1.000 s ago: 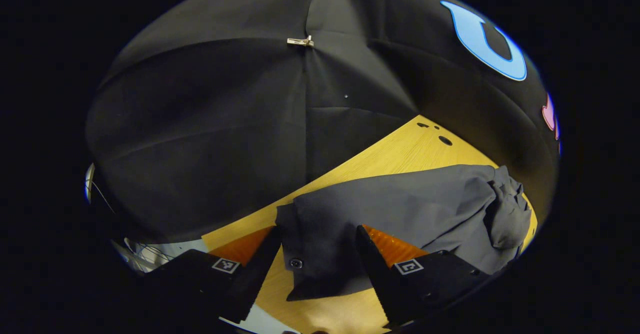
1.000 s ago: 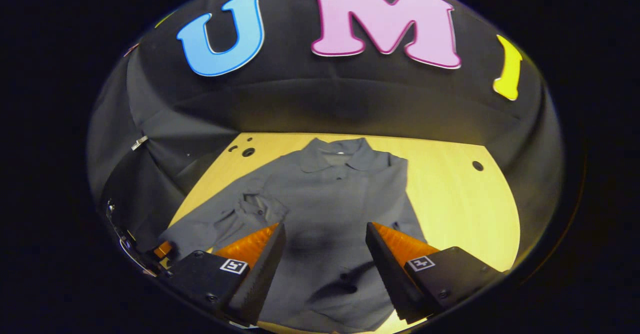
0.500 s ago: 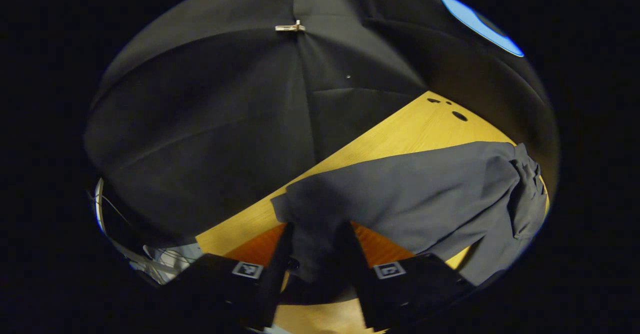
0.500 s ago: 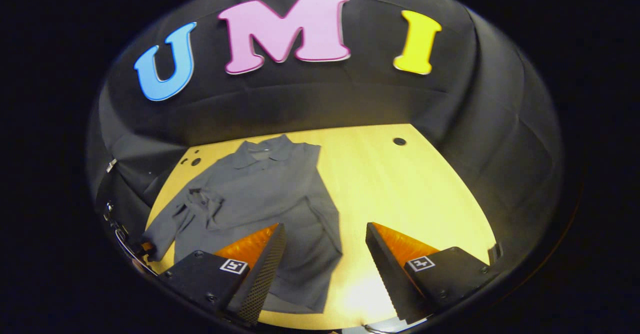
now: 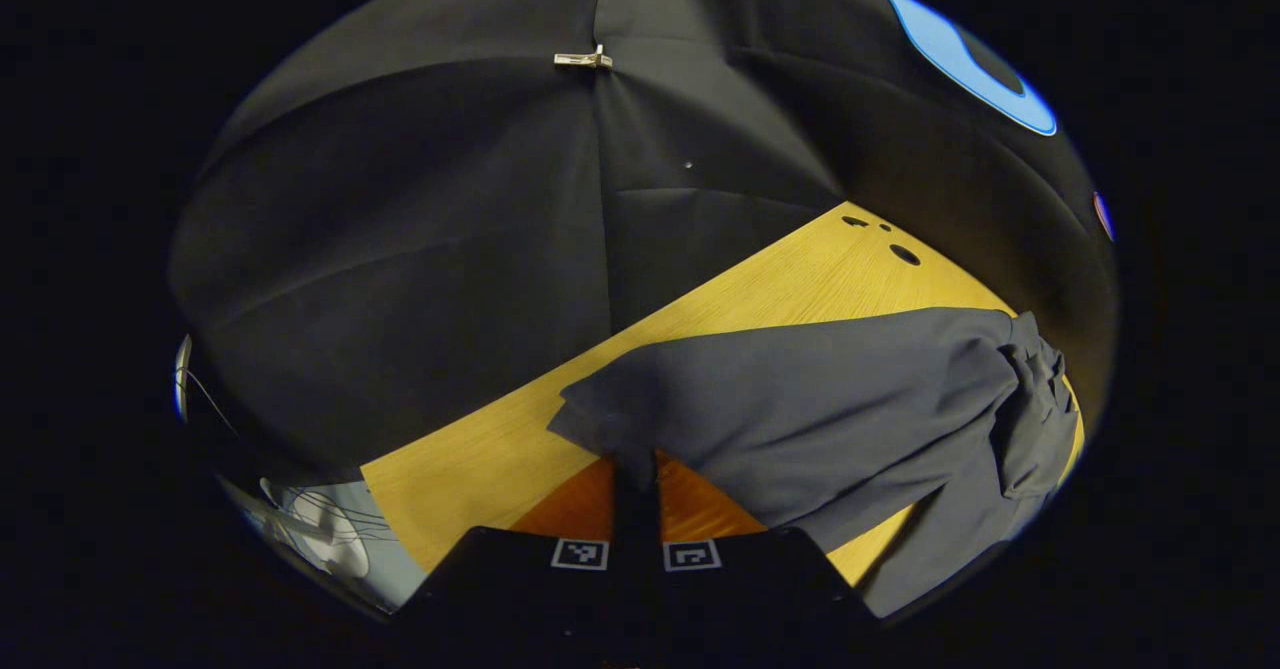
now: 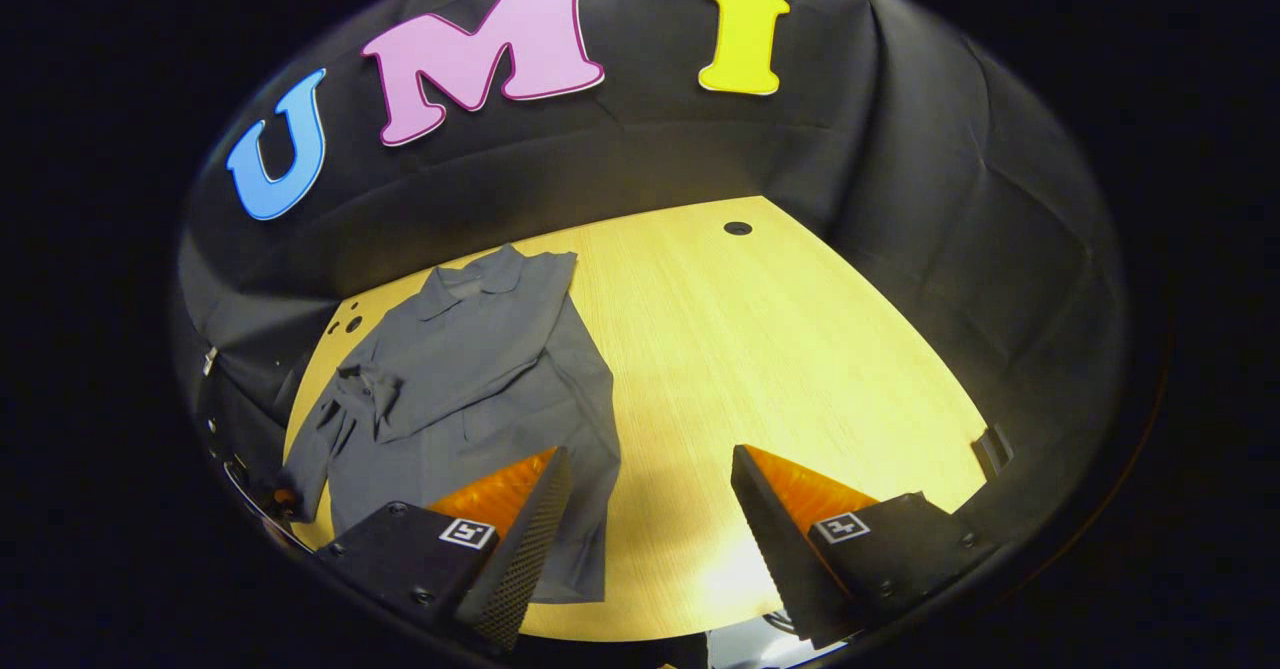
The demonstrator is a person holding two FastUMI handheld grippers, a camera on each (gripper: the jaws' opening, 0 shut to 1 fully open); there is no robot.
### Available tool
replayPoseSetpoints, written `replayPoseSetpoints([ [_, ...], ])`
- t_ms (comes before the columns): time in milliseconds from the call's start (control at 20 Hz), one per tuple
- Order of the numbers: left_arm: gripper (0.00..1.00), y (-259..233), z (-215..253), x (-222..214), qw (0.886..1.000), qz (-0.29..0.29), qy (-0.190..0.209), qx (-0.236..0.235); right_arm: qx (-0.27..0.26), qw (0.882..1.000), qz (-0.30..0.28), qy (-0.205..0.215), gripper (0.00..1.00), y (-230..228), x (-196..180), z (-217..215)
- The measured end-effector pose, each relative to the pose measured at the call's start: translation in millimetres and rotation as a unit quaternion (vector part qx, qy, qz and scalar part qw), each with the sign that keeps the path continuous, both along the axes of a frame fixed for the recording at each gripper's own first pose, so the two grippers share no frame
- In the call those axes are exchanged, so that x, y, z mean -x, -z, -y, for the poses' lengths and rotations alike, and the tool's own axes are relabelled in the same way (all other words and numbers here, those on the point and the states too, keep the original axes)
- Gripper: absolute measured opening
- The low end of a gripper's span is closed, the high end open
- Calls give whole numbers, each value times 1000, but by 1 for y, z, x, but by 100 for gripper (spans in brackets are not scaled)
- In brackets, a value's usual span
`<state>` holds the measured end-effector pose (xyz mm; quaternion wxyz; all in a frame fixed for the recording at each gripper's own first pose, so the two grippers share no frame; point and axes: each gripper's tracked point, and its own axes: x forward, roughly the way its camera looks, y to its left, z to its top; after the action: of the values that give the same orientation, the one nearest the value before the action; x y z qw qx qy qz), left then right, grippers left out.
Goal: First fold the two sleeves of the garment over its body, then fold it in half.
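**Left gripper clamped on sleeve end; right gripper open above table**

Left gripper view. The left gripper has its two fingers brought together, with dark cloth pinched between them: the end of a sleeve of the grey garment. From the pinch the sleeve runs away across the wooden table toward the garment's body, where the fabric bunches into a crumpled knot at the far end of the sleeve. A lower strip of the same grey cloth hangs down beside the sleeve, on the side away from the table's holes. A few small dark holes sit in the tabletop beyond the sleeve, near the black cloth wall. A metal clip holds the wall's seams together high above the table.

Right gripper view. The right gripper has its fingers spread wide apart, with nothing between them but bare tabletop. The garment lies on the table, collar toward the wall. One sleeve is folded across its body, its end crumpled near the garment's far side. The hem corner lies just under the gripper's near finger; whether they touch, cannot tell. A single hole marks the table well apart from the garment, near the wall.
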<state>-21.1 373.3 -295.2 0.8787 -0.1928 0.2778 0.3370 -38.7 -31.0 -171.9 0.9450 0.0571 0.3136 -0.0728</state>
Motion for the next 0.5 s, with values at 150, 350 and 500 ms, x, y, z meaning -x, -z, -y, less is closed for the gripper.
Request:
replayPoseSetpoints([
  [150,6,-34,6,-14,999,24,9,-19,-8,1000,-12,-4,99,13,-2,2],
  [350,6,-81,28,-38,997,61,36,-29,-22,999,-28,-9,99,27,-5,2],
  [500,5,-114,47,-55,994,80,57,-43,-29,999,-40,-2,99,38,-6,5],
])
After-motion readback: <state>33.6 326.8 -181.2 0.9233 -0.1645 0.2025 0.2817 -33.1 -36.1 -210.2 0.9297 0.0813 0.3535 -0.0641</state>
